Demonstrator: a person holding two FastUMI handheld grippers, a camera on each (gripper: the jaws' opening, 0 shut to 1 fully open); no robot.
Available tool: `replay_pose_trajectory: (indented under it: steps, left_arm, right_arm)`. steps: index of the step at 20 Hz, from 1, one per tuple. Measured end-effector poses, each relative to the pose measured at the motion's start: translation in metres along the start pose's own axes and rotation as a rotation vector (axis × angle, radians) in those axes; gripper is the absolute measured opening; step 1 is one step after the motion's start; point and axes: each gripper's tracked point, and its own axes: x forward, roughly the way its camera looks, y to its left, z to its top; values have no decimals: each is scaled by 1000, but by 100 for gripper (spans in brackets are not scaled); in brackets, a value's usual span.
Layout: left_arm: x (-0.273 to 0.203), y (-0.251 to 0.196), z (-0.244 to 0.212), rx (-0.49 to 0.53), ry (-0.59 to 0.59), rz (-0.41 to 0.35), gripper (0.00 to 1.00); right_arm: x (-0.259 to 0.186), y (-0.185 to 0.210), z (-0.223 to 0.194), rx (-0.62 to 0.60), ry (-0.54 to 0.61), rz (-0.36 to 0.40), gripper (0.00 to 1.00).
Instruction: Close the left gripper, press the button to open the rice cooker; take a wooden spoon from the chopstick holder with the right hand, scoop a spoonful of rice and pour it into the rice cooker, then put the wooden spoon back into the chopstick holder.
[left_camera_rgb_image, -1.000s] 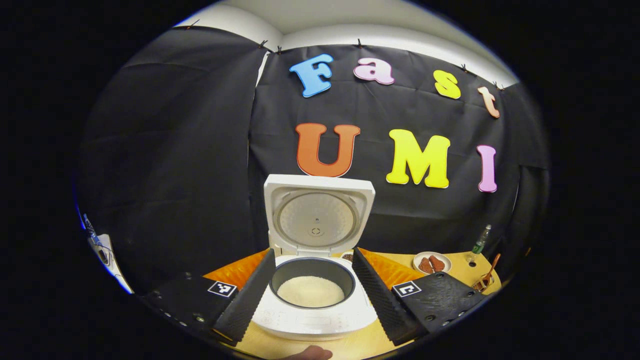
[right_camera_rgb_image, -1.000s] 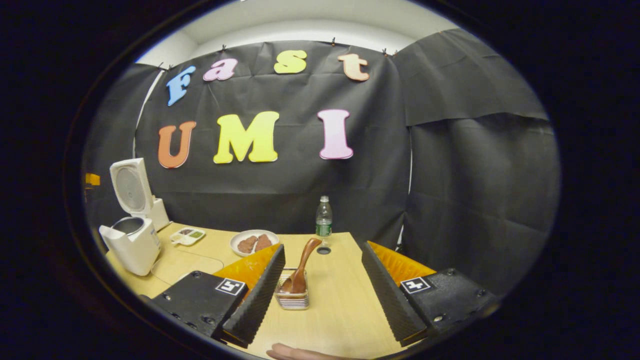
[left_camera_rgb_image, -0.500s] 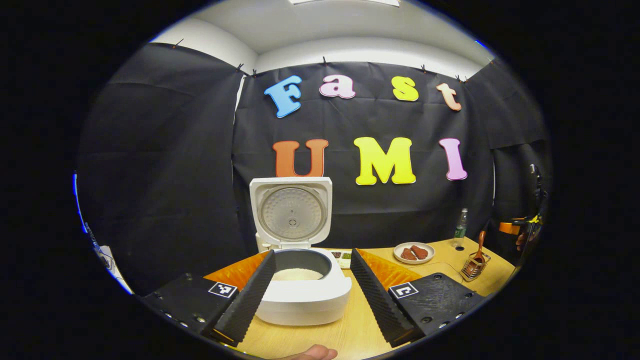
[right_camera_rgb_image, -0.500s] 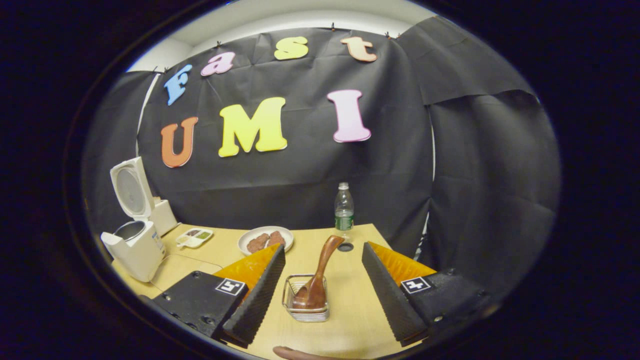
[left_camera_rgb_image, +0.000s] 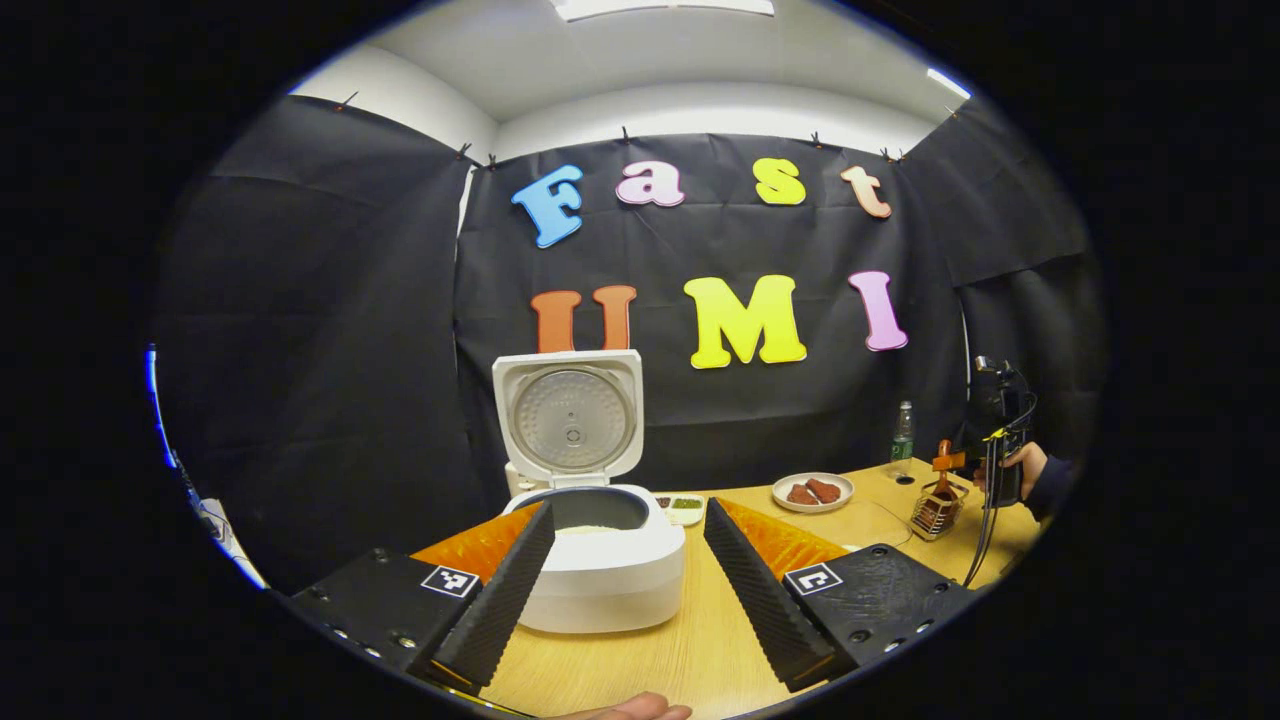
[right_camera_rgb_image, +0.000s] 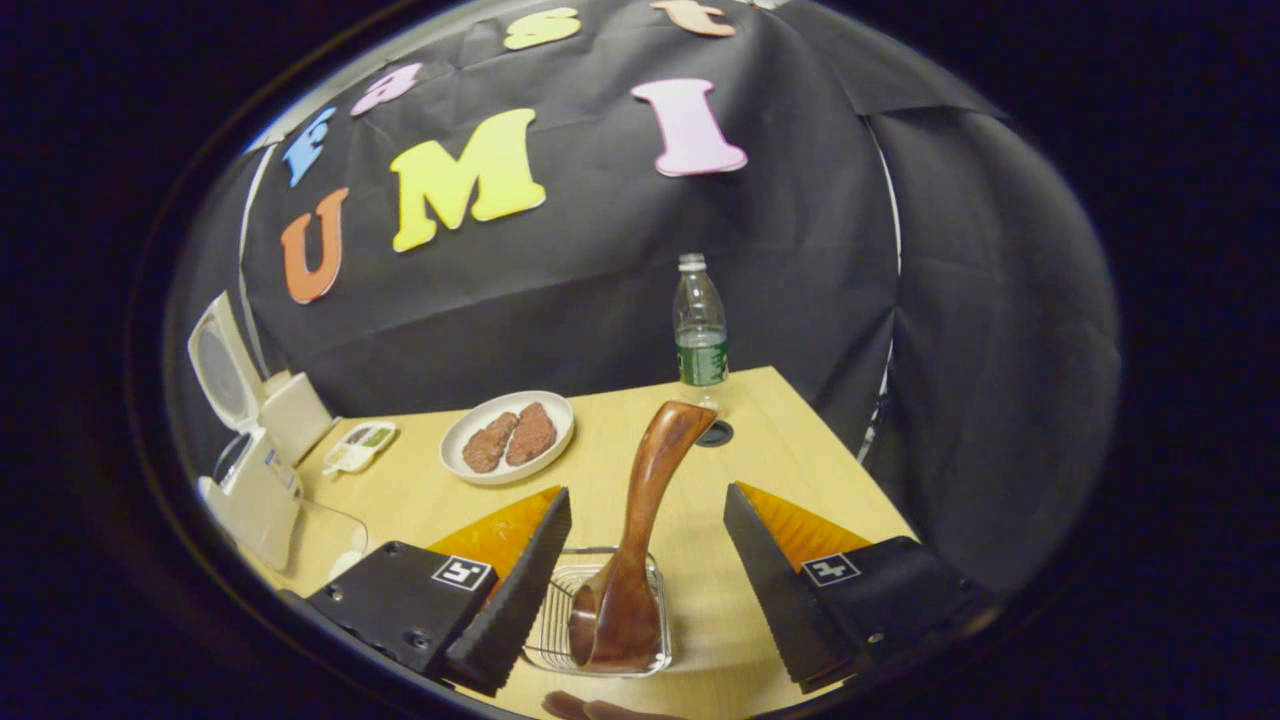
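Note:
The white rice cooker (left_camera_rgb_image: 596, 570) stands on the table with its lid (left_camera_rgb_image: 569, 418) up and white rice in the pot (left_camera_rgb_image: 590, 528). My left gripper (left_camera_rgb_image: 625, 578) is open and held back from the cooker's front. A wooden spoon (right_camera_rgb_image: 640, 540) stands bowl-down in the wire chopstick holder (right_camera_rgb_image: 565, 635). My right gripper (right_camera_rgb_image: 645, 570) is open, its fingers on either side of the spoon and holder, not touching. In the left gripper view the right gripper (left_camera_rgb_image: 1000, 440), held by a hand, hangs over the holder (left_camera_rgb_image: 932, 510) at the far right. The cooker (right_camera_rgb_image: 250, 470) sits far left in the right gripper view.
A white plate with two brown pieces (right_camera_rgb_image: 508, 438), a small divided dish (right_camera_rgb_image: 360, 446) and a plastic water bottle (right_camera_rgb_image: 701, 330) stand along the back of the wooden table (right_camera_rgb_image: 790, 450). A thin cable (right_camera_rgb_image: 335, 520) runs across the table near the cooker.
My left gripper has drawn back from the cooker, which looks smaller and farther. My right gripper has moved down and forward until the spoon and holder sit between its open fingers.

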Motion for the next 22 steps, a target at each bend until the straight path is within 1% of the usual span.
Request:
replay_pose_trajectory:
  steps: [2, 4, 5, 6, 8, 9, 10, 11, 13, 15, 19, 20, 22]
  left_arm:
    - [2, -3, -14, -32, 27, -14, 95]
    - [6, 1, -22, -53, 46, -19, 95]
    - [8, 4, -26, -69, 57, -17, 95]
    - [9, 5, -29, -84, 65, -19, 95]
    - [9, 5, -36, -102, 80, -29, 95]
    - [9, 4, -38, -105, 82, -33, 94]
    - [11, 3, -41, -104, 82, -42, 93]
    - [12, 1, -42, -104, 84, -52, 92]
    - [15, -4, -49, -107, 97, -75, 92]
    - [15, -4, -51, -98, 104, -76, 92]
    - [6, -11, -49, -83, 91, -99, 92]
    - [3, -12, -48, -78, 84, -108, 92]
    - [-1, -11, -47, -75, 83, -114, 92]
  right_arm:
    - [13, 4, -9, 34, 63, 32, 92]
    - [20, 9, -16, 20, 99, 58, 88]
    - [21, 12, -15, 23, 98, 76, 79]
    - [22, 17, -13, 21, 90, 92, 81]
    - [23, 16, -13, 8, 87, 81, 60]
    - [25, 11, -14, 6, 89, 60, 48]
    - [23, 6, -15, 11, 91, 40, 52]
    - [21, 4, -15, 22, 82, 36, 34]
    - [13, 11, -12, 35, 70, 71, 17]
    - [4, 7, -8, 39, 48, 68, 13]
    - [-22, 12, 6, 72, -3, 69, 11]
    - [-30, 12, 14, 72, -27, 56, 9]
    - [-47, 13, 30, 53, -83, 15, 9]
